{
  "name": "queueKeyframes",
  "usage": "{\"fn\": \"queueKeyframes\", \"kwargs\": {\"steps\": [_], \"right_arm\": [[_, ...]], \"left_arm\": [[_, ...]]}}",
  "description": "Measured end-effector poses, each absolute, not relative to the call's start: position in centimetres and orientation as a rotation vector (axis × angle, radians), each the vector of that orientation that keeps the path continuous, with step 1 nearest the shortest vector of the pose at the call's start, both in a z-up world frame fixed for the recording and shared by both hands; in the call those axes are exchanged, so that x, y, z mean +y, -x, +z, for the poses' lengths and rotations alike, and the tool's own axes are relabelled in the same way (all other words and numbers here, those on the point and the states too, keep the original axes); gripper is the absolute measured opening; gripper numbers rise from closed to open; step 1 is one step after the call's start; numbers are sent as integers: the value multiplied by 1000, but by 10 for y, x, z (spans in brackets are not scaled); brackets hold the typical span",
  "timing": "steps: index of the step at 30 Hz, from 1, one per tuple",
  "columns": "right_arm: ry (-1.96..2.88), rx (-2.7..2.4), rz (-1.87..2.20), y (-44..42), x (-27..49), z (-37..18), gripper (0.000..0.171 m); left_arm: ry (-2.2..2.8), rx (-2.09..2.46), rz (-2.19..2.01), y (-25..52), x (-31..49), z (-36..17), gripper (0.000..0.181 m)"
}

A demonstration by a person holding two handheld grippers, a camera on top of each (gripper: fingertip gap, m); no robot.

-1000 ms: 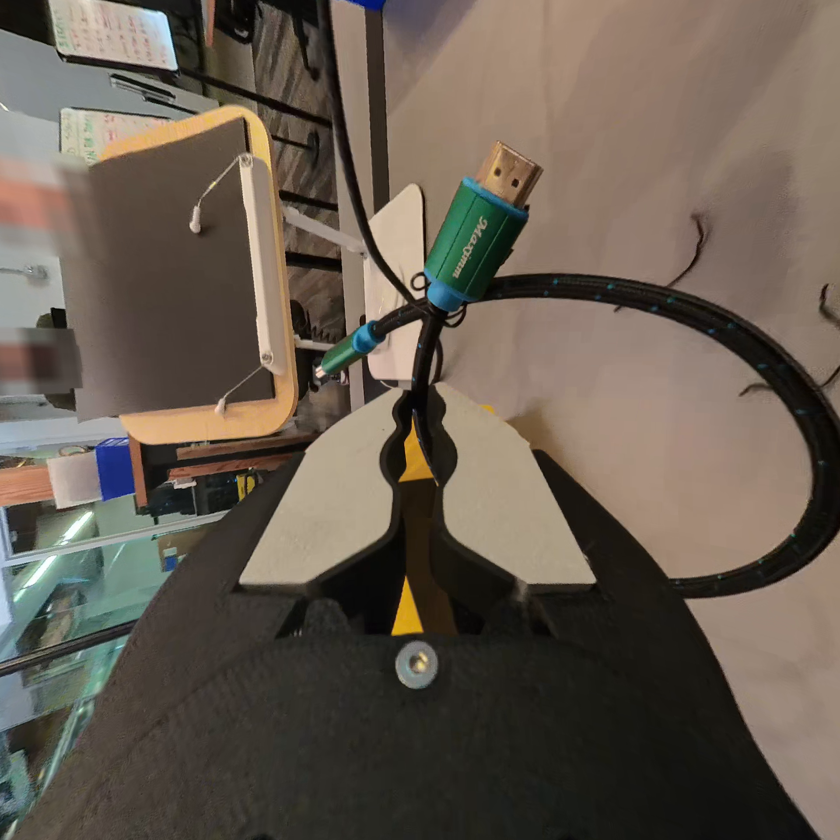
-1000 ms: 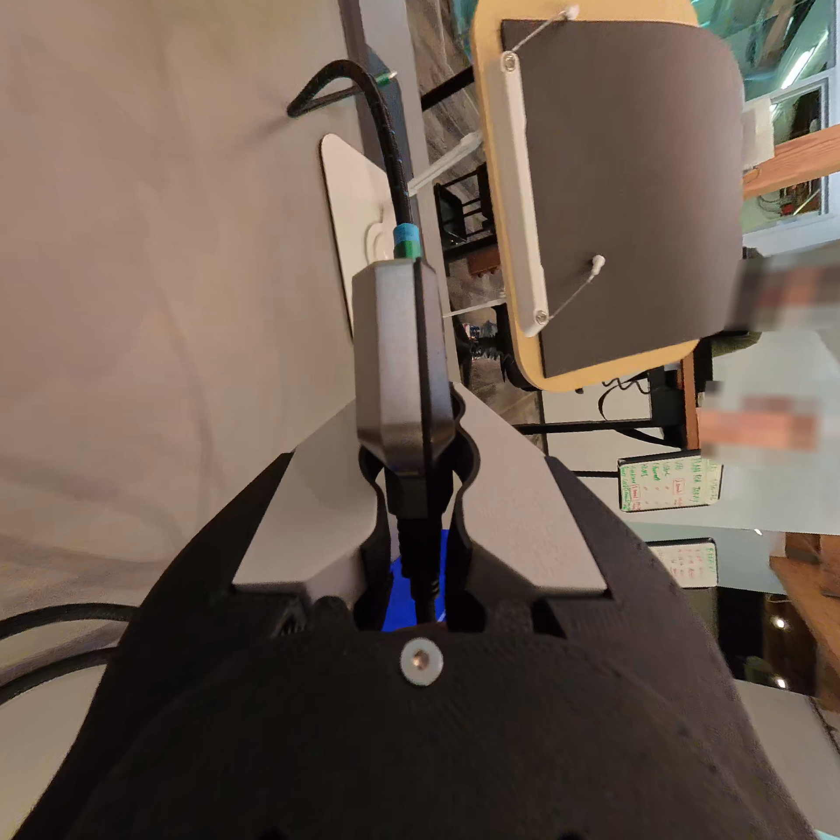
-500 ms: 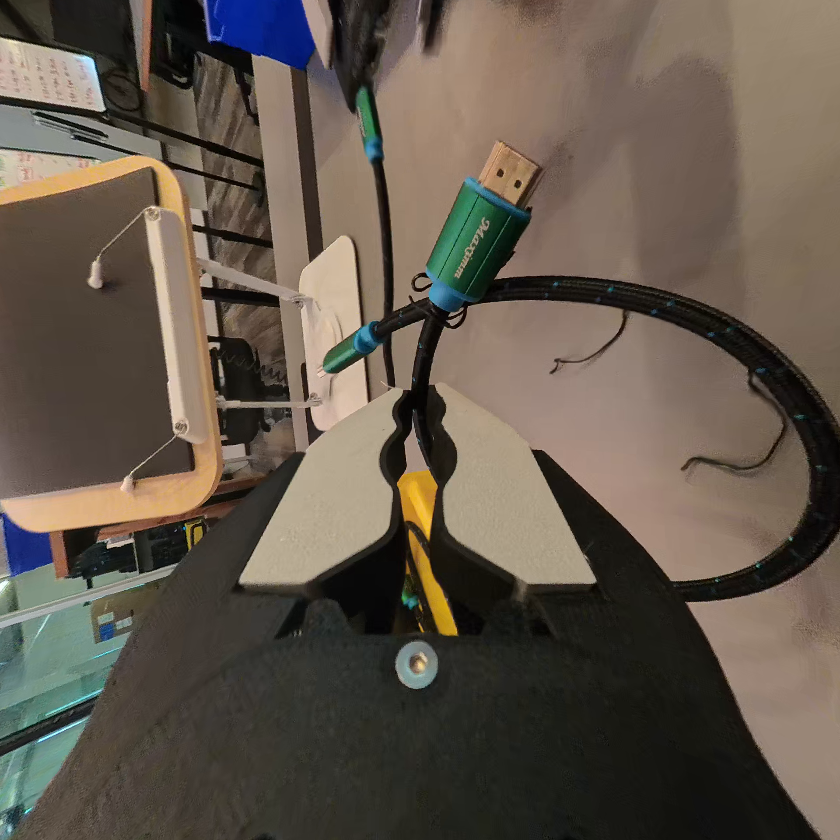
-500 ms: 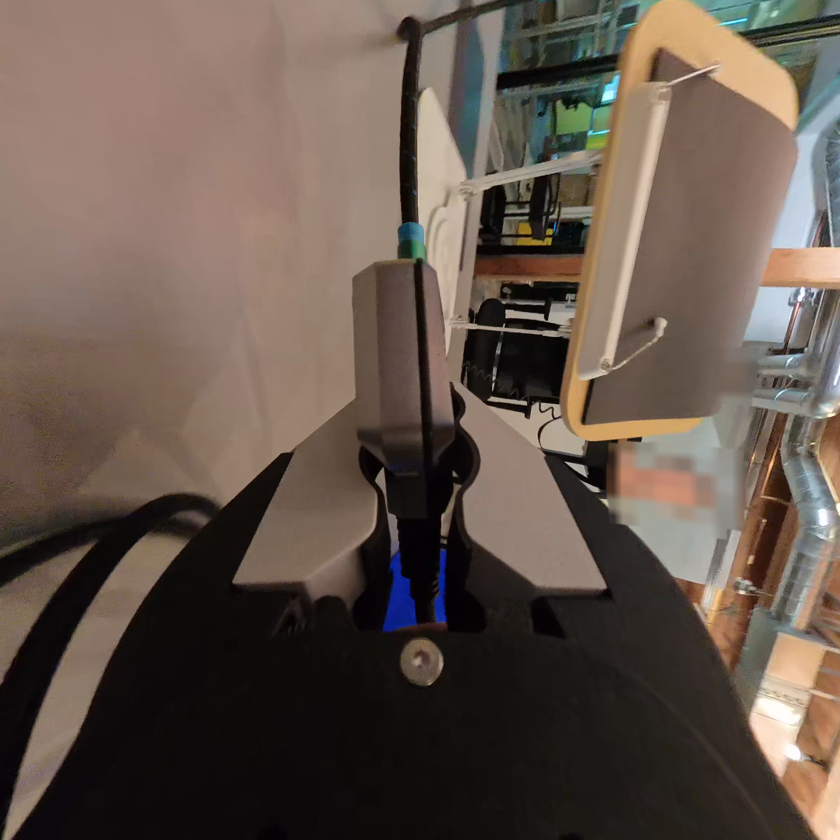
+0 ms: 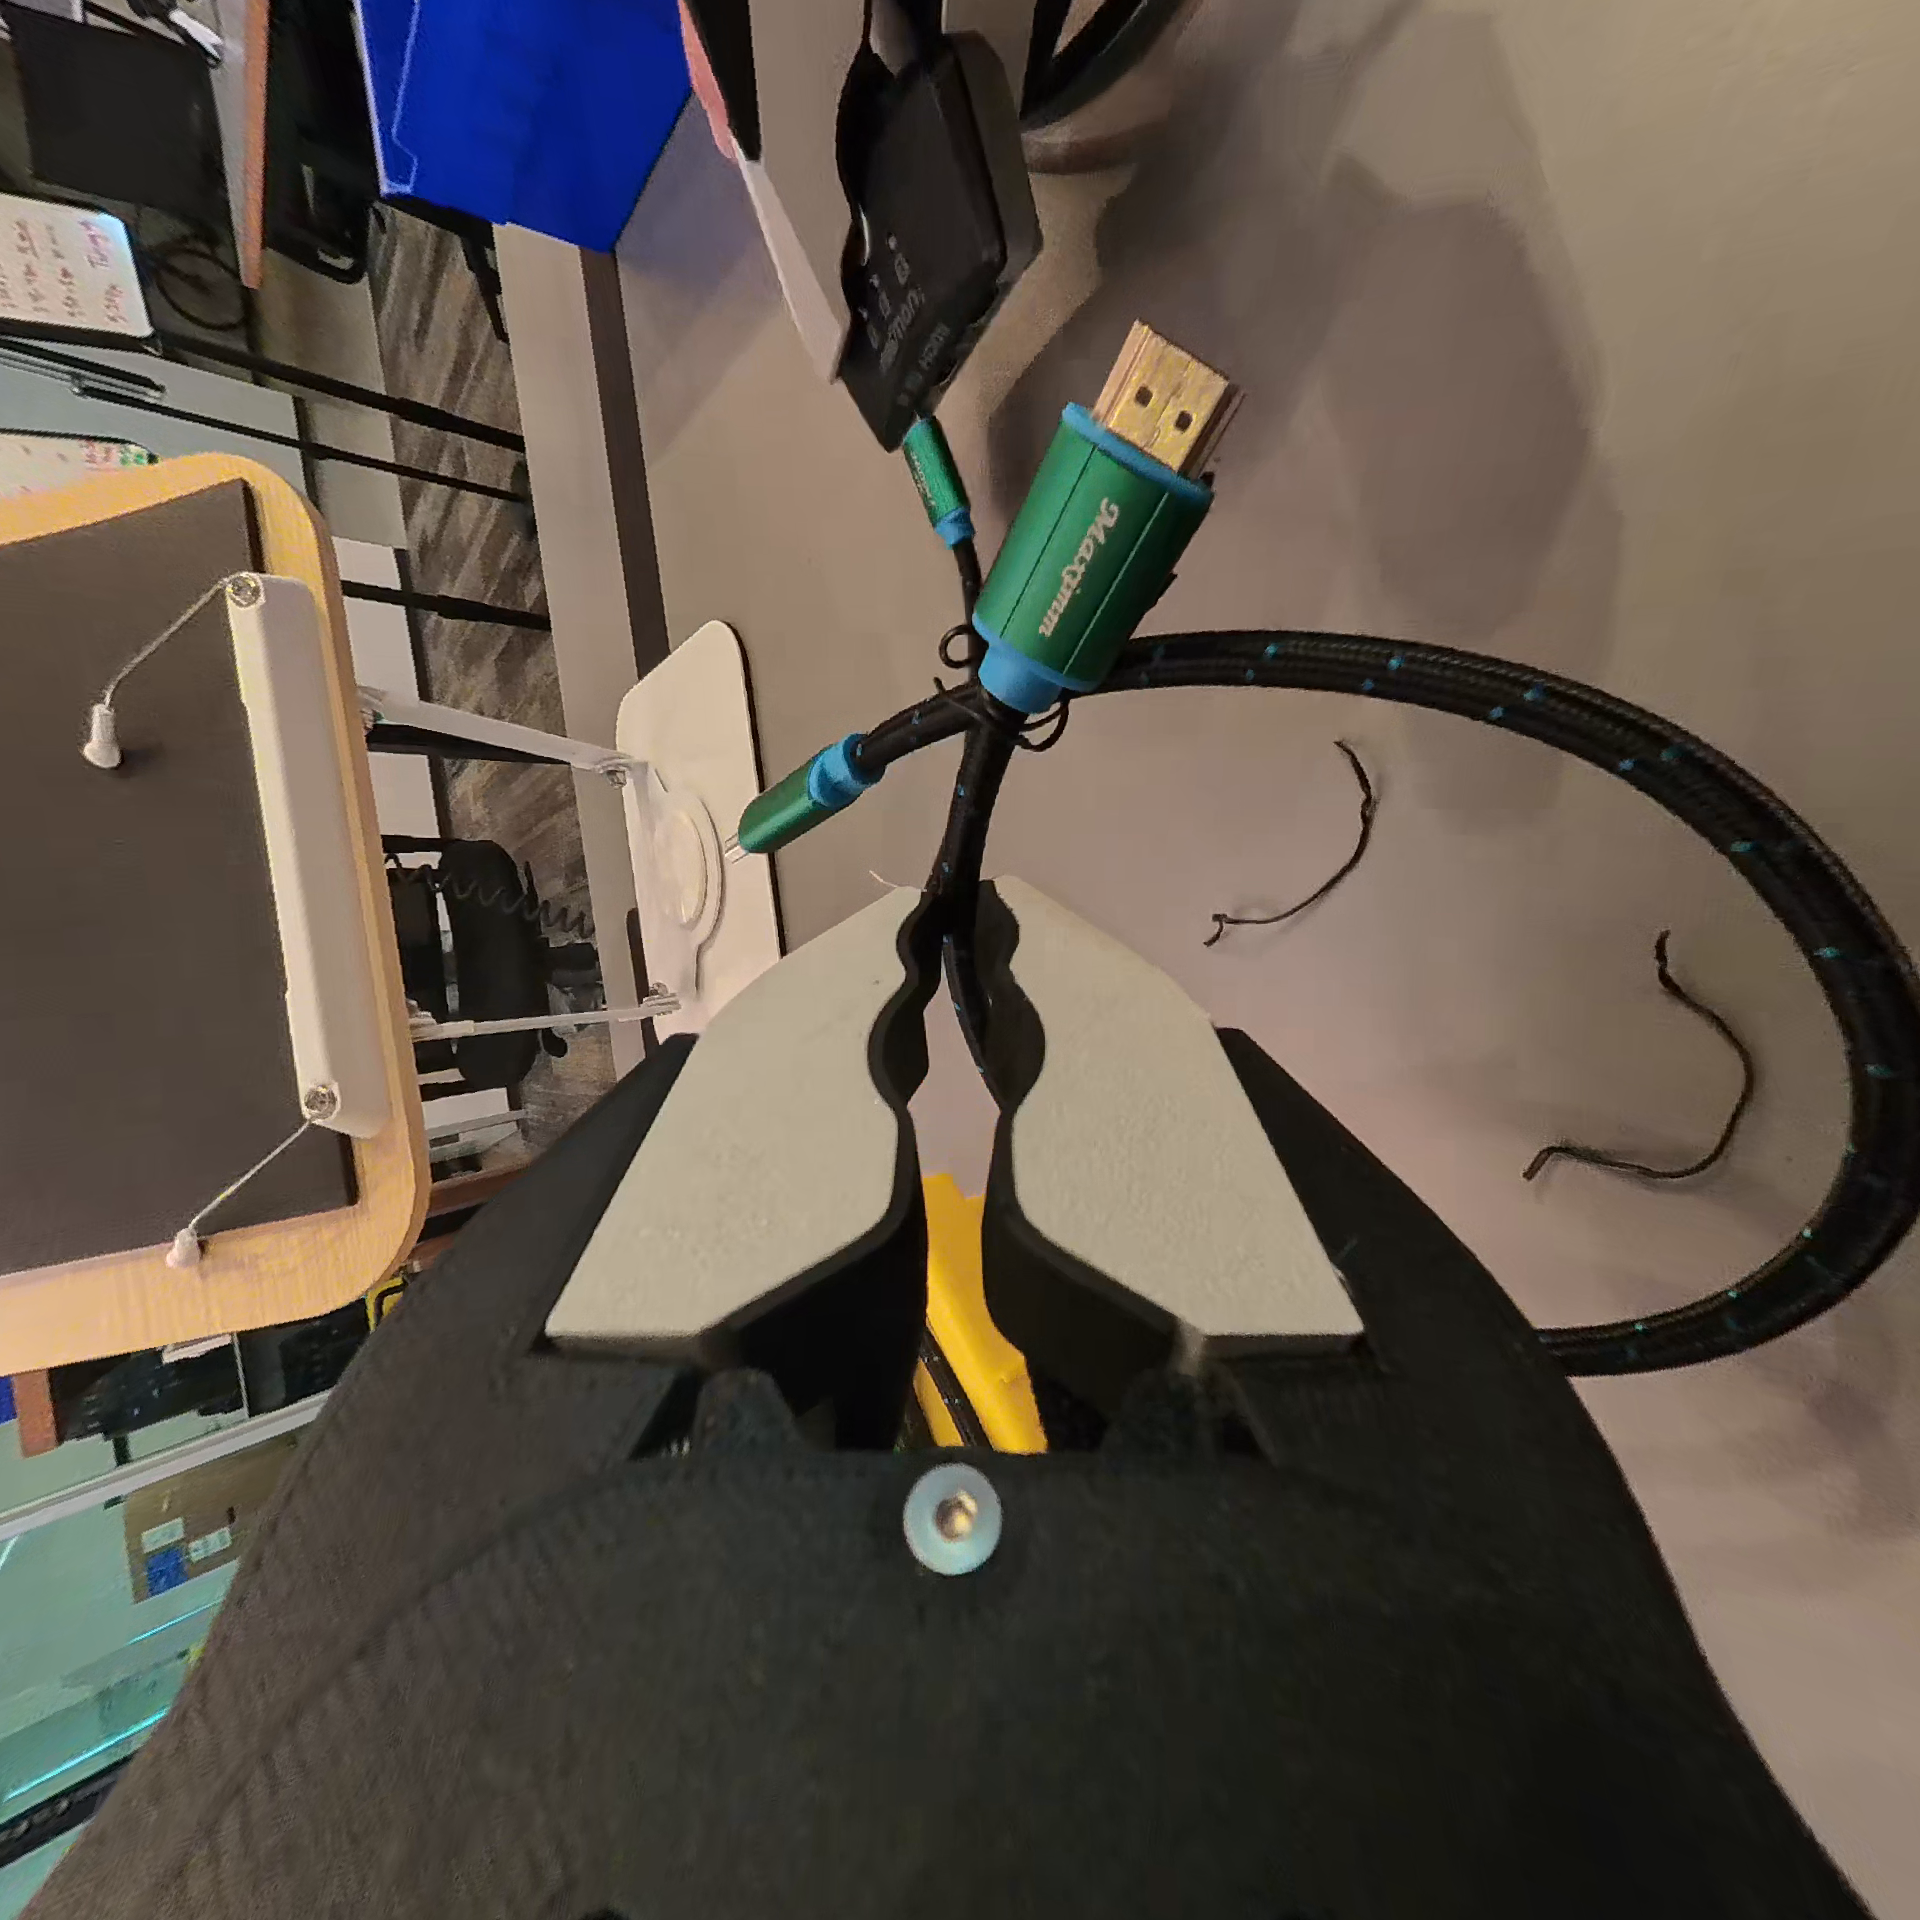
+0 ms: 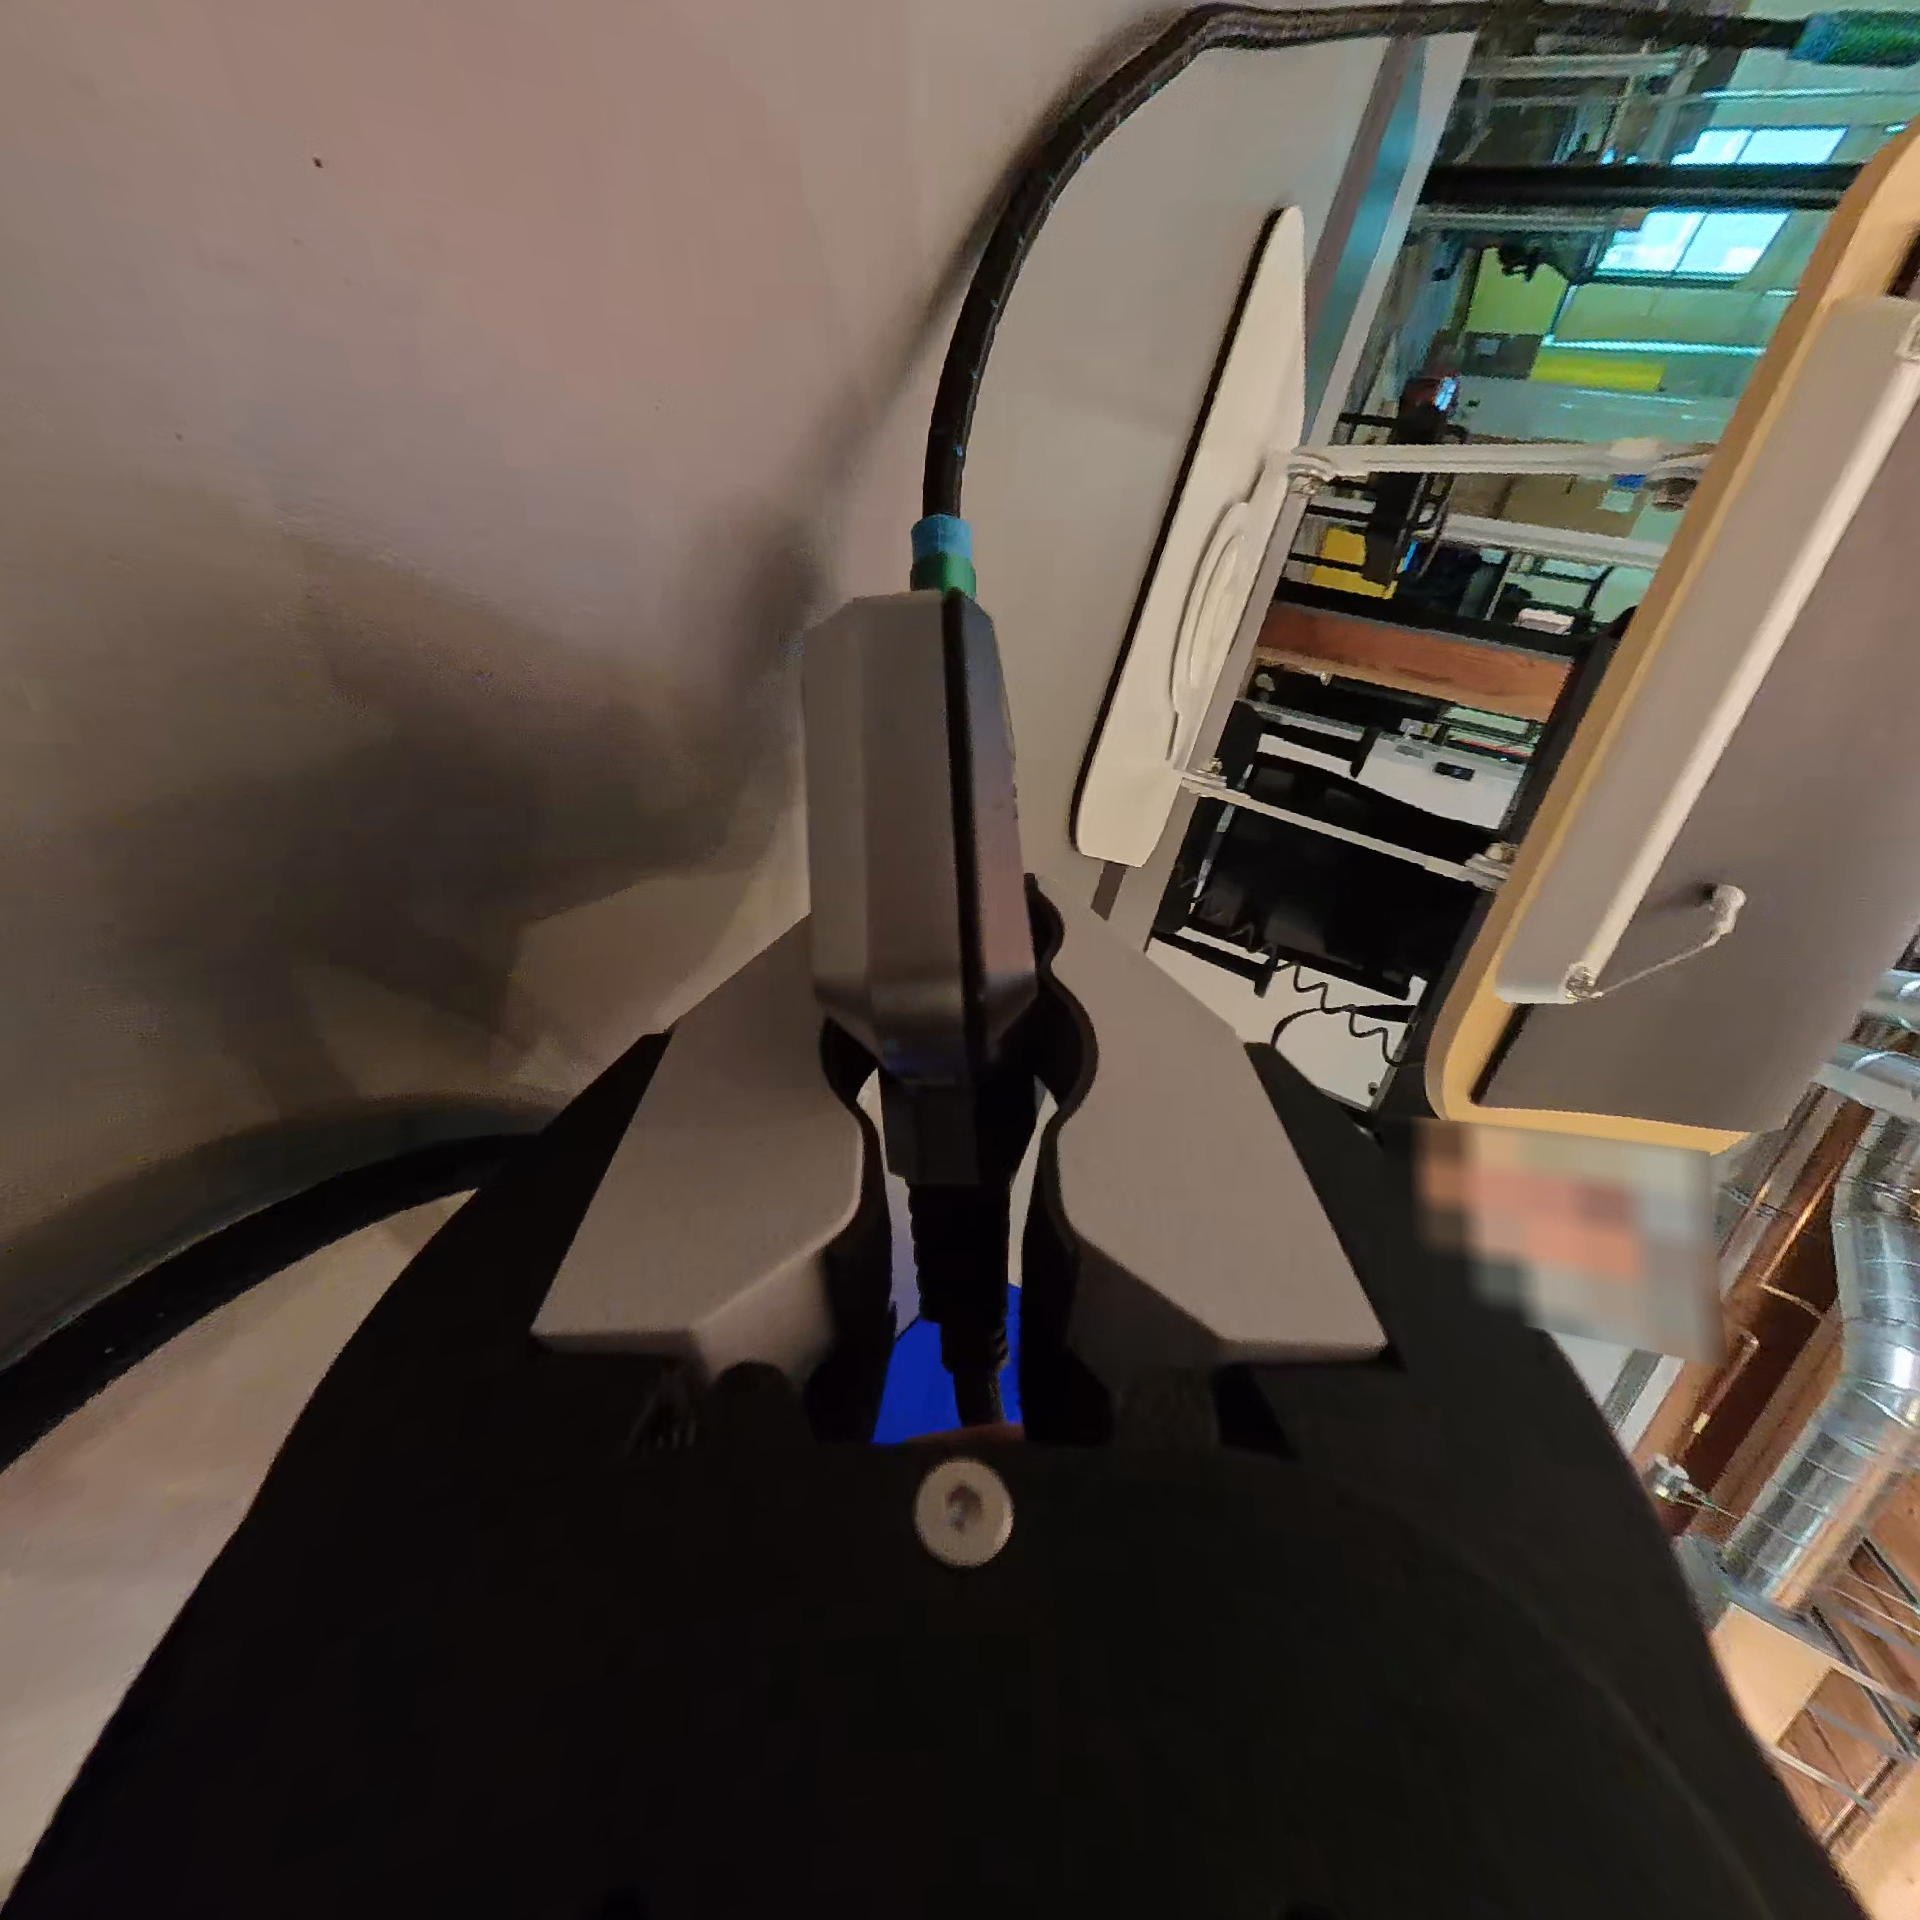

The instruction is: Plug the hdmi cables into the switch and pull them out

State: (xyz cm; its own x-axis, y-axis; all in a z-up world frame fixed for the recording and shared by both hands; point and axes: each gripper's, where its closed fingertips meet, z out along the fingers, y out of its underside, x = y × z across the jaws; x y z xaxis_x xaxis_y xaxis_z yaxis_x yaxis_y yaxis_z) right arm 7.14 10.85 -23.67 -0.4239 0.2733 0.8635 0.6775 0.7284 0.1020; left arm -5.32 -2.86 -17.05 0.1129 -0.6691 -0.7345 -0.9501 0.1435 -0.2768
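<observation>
Currently the left tool (image 5: 951,935) is pinching the stiff braided cable (image 5: 961,831) below its rigid green plug (image 5: 1091,566), better held there, while the right tool (image 6: 940,997) is clamping the light switch (image 6: 904,821) over the desk (image 5: 1558,312).

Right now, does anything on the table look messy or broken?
Yes: loose black threads lie scattered on the grey table, and more stick out just behind the green plug. They look frayed off the braided cable, which the left tool pinches.
</observation>
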Motion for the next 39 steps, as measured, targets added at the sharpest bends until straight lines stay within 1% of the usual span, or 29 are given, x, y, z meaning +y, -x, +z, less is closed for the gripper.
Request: {"fn": "queueKeyframes", "kwargs": {"steps": [2, 4, 6, 8, 9, 11, 14, 18, 21, 24, 25, 27, 29, 31, 34, 36, 39], "right_arm": [[730, -2032, -580, -72, 109, -241, 20], [731, -2056, -590, -72, 106, -242, 25], [751, -2092, -602, -73, 102, -243, 34], [724, -2131, -631, -75, 97, -244, 36], [740, -2161, -636, -78, 94, -246, 44], [774, -2201, -626, -83, 89, -246, 47], [856, -2276, -545, -89, 80, -245, 58], [981, -2350, -370, -97, 63, -235, 81], [1025, -2346, -282, -99, 56, -220, 86], [1129, -2325, -119, -104, 46, -201, 81], [1163, -2288, -60, -104, 44, -191, 76], [1228, -2175, 146, -97, 30, -164, 49], [1302, -2025, 518, -78, 0, -133, 38], [1344, -1880, 824, -60, -26, -110, 20], [1413, -1696, 1099, -38, -37, -96, 15], [1446, -1656, 1240, -29, -42, -97, 20], [1458, -1576, 1308, -20, -39, -93, 14]], "left_arm": [[1599, 1626, 437, 53, -29, -172, 6], [1604, 1628, 436, 53, -28, -174, 6], [1607, 1626, 432, 53, -28, -175, 6], [1610, 1623, 426, 53, -29, -176, 6], [1611, 1622, 423, 53, -29, -176, 6], [1611, 1621, 418, 53, -29, -176, 6], [1608, 1618, 419, 52, -28, -176, 6], [1586, 1609, 431, 51, -26, -174, 6], [1551, 1602, 471, 49, -23, -170, 6], [1520, 1594, 513, 48, -20, -165, 6], [1505, 1589, 531, 48, -19, -162, 6], [1464, 1570, 589, 47, -15, -153, 6], [1415, 1546, 631, 43, -13, -141, 6], [1356, 1540, 666, 37, -12, -130, 6], [1270, 1561, 738, 28, -10, -117, 6], [1213, 1564, 798, 25, -9, -107, 6], [1153, 1582, 863, 21, -10, -98, 6]]}}
